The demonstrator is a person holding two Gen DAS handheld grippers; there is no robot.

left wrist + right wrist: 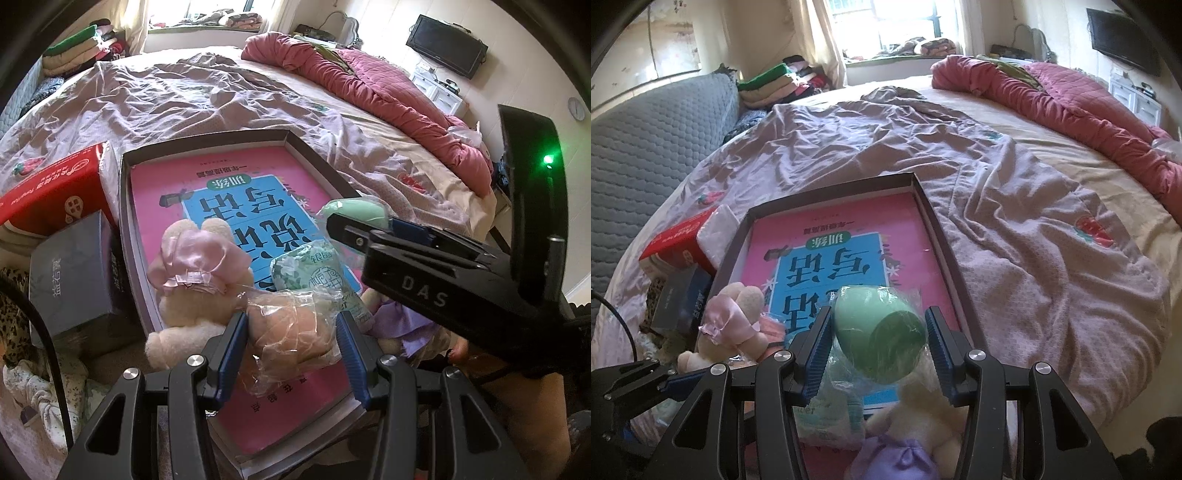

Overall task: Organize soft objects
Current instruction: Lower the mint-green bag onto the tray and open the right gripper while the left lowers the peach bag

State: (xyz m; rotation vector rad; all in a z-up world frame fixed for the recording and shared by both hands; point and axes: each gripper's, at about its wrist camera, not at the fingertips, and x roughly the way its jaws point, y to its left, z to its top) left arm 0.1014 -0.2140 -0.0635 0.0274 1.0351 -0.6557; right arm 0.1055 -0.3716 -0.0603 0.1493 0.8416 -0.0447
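Note:
My left gripper (291, 328) is shut on a peach sponge in clear wrap (291, 332), held over the near end of a shallow box (317, 157) lined with a pink book. My right gripper (877, 326) is shut on a green egg-shaped sponge in clear wrap (875, 332); the same green sponge (356, 212) shows beyond the right gripper's fingers (369, 236) in the left wrist view. In the box lie a cream plush rabbit in a pink dress (195, 280) and a green tissue pack (317, 277). A second plush in a purple dress (912, 439) lies under the right gripper.
The box rests on a bed with a rumpled lilac cover (1015, 229) and a red quilt (1071, 99) at the far side. Left of the box stand a red carton (51, 192) and a dark box (74, 273). A grey padded headboard (646, 147) is at left.

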